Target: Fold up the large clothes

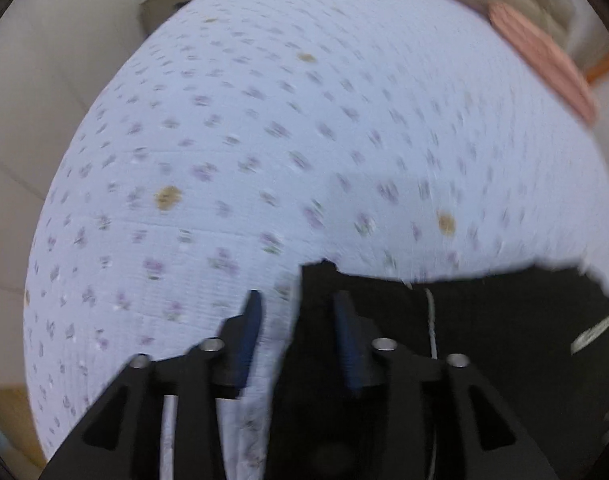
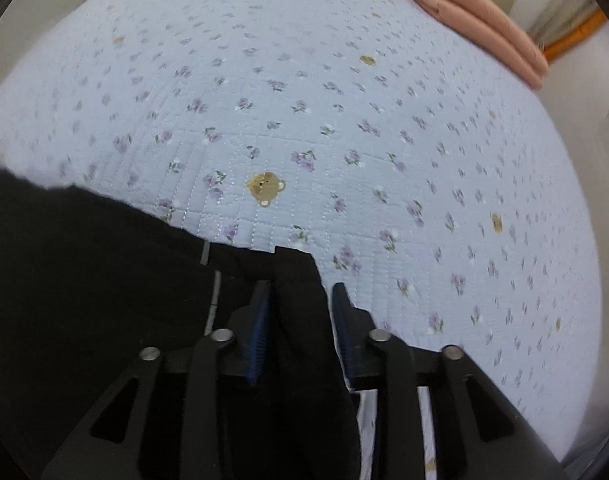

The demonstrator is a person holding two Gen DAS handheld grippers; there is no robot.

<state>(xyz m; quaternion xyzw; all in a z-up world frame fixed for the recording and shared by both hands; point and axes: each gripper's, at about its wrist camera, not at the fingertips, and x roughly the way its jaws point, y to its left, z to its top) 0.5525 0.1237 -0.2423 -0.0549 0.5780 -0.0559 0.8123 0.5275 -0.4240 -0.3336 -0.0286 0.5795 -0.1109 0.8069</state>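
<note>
Blue-padded fingers fill the bottom of both wrist views. The left gripper (image 1: 298,304) has its jaws apart: the edge of the black garment (image 1: 484,340) runs up between them, close against the right-hand pad, while pale quilt shows beside the left-hand pad, so no clamp is visible. The right gripper (image 2: 300,296) also has its jaws apart, and a fold of the same black garment (image 2: 84,280) bulges up through the gap; whether the pads press on it cannot be told, though a sliver of space shows at the right pad.

From the left gripper the garment spreads toward the lower right of the frame; from the right gripper it spreads toward the lower left. So the cloth appears to lie between the two hands, its top edge running roughly across, each gripper at one corner and neither clearly nearer.

It lies on a floral quilt (image 2: 344,120). The right wrist view is sharp, showing stitching and a folded pink blanket (image 2: 476,16) at upper right; the left wrist view is blurred, but shows a pale cord (image 1: 430,320) on the garment.
</note>
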